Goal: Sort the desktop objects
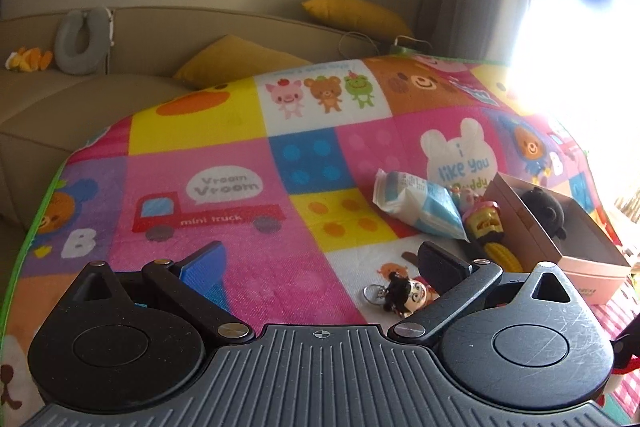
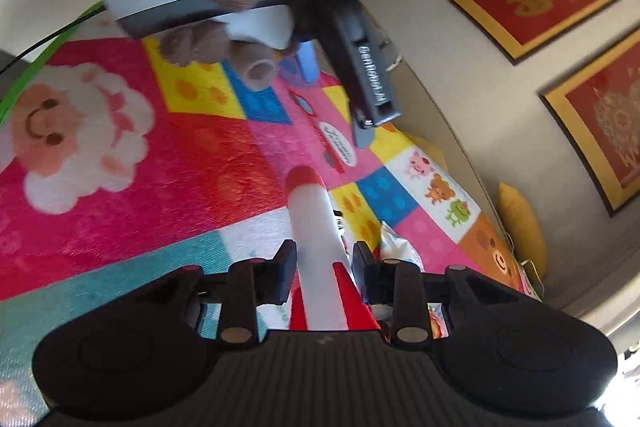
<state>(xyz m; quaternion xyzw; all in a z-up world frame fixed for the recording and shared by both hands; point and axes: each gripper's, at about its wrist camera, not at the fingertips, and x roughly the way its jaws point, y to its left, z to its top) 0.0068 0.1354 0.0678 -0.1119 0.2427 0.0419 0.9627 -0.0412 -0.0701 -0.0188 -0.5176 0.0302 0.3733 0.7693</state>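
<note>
Patchwork cartoon tabletop: left gripper spread wide, empty; right gripper clamped on a red-and-white toy rocket.

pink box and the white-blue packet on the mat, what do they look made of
Pink box: likely matte cardboard, with thin straight walls, crisp corners and no shine. Packet: probably soft plastic film, since it is creased, puffy and slightly glossy, with a crimped end.
</note>
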